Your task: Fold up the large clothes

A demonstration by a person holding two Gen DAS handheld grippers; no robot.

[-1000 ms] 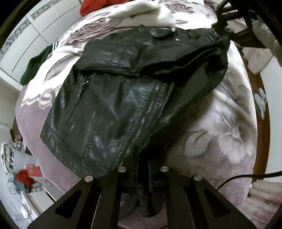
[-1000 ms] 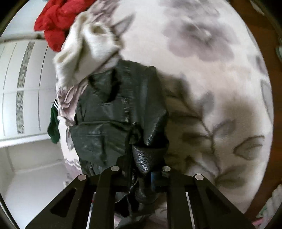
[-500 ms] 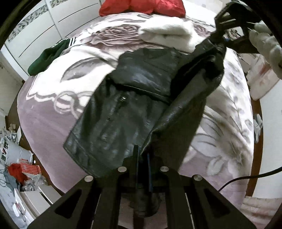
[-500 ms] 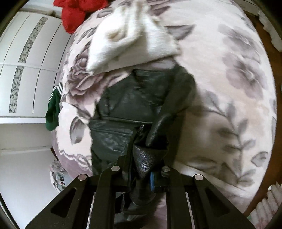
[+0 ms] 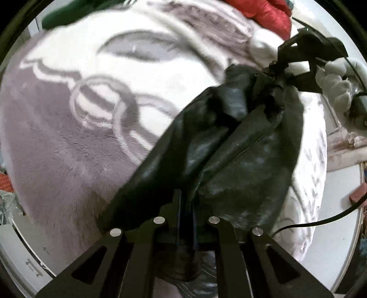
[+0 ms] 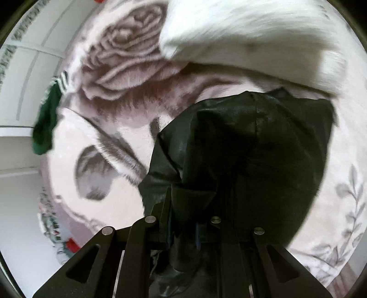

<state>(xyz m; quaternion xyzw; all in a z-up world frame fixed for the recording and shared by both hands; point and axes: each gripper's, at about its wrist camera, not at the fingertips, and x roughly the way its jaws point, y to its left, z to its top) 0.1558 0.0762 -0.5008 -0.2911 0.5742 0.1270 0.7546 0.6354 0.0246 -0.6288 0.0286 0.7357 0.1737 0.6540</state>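
A black leather jacket (image 5: 229, 155) hangs stretched between my two grippers above a bed with a floral blanket (image 5: 68, 128). My left gripper (image 5: 187, 217) is shut on the jacket's hem edge by the zipper. My right gripper (image 6: 183, 227) is shut on another edge of the jacket (image 6: 252, 155), which drapes in front of it and hides the fingertips. In the left wrist view the right gripper (image 5: 305, 62) shows at the upper right, held by a gloved hand (image 5: 335, 82), with the jacket bunched under it.
A white fluffy garment (image 6: 252, 34) lies on the bed beyond the jacket. A green garment (image 6: 45, 123) lies at the bed's left edge near white wardrobe doors (image 6: 20, 57). A red garment (image 5: 266, 11) lies at the far end. A cable (image 5: 321, 220) trails at the right.
Both grippers have lifted the jacket off the bed and carried it left and forward; it went from lying spread to hanging bunched between them. The white garment is now much closer.
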